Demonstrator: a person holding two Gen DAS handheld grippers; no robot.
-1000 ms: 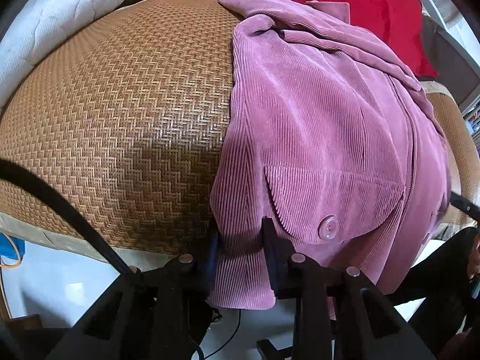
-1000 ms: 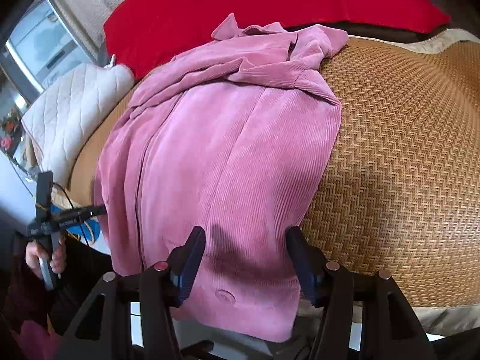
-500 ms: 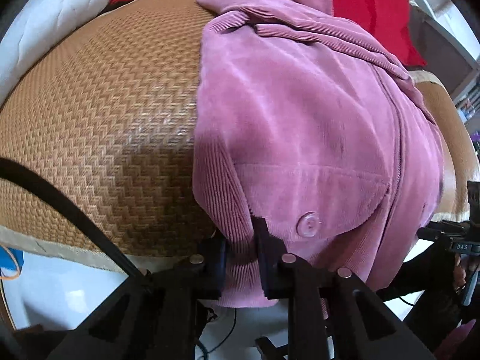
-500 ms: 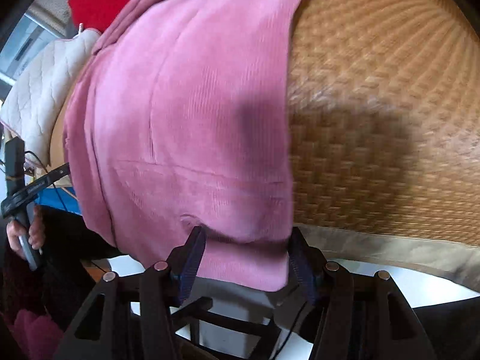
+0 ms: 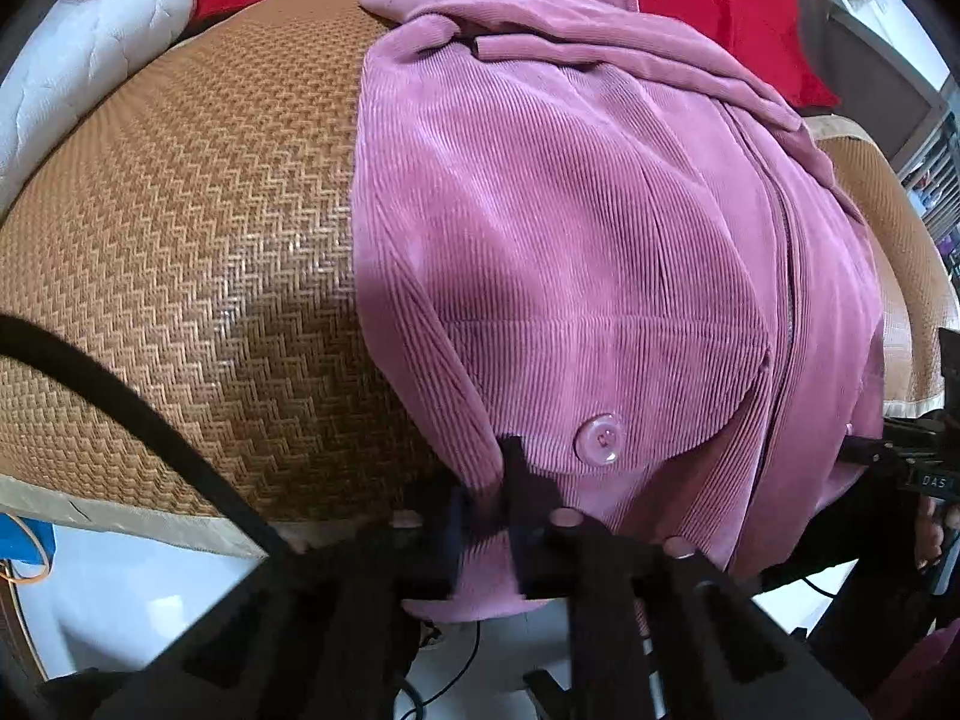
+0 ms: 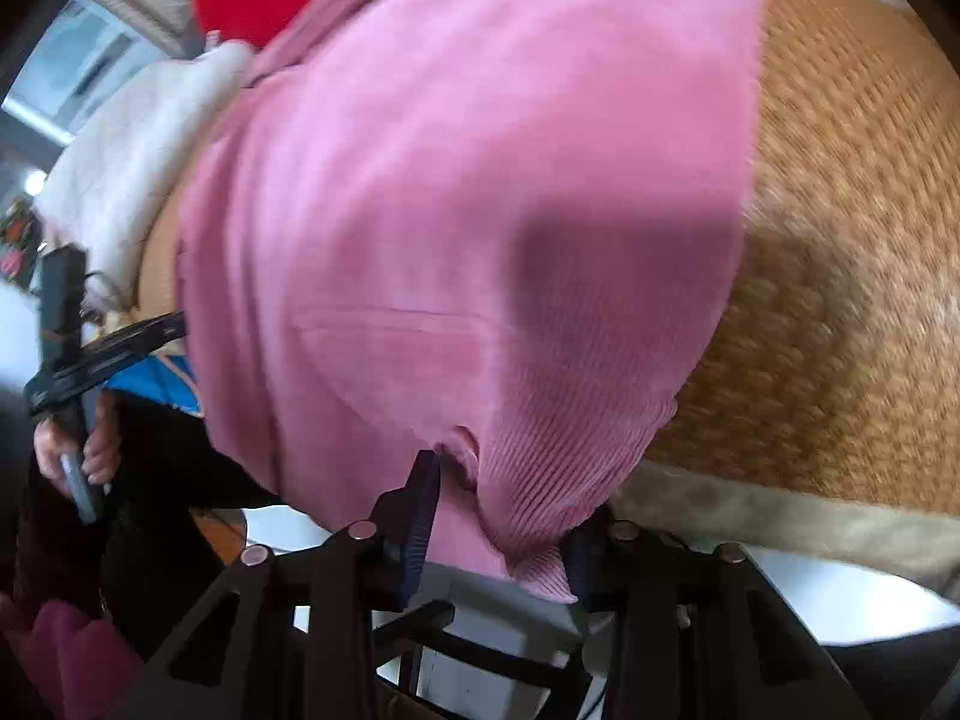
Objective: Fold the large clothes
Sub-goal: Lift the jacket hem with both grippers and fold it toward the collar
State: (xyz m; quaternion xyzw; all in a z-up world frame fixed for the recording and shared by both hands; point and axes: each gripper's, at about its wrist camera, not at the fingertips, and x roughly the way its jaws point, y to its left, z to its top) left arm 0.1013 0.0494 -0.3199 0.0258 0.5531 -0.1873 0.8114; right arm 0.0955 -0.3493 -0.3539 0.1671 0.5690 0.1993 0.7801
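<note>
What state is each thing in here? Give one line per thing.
Pink corduroy jacket: spread on the woven mat, hem hanging over its edge.
Pocket button: fastened.
Left hand-held gripper: shut on the hem.
Right hand-held gripper: jaws just closing, hem bunched between them.

Both grippers pinched on cloth

Left gripper [image 5: 486, 504] tilted steeply down, jaws nearly together; right gripper [image 6: 498, 516] likewise angled down, jaws just narrowed, hem bunched between its fingers [image 6: 420, 510].

Both claws are matte black, with angular strut frames and round copper-coloured screw heads. The left claw [image 5: 489, 516] trails a black cable [image 5: 150, 420]; the right claw [image 6: 498, 534] has ribbed dark-blue pads [image 6: 420, 516].
</note>
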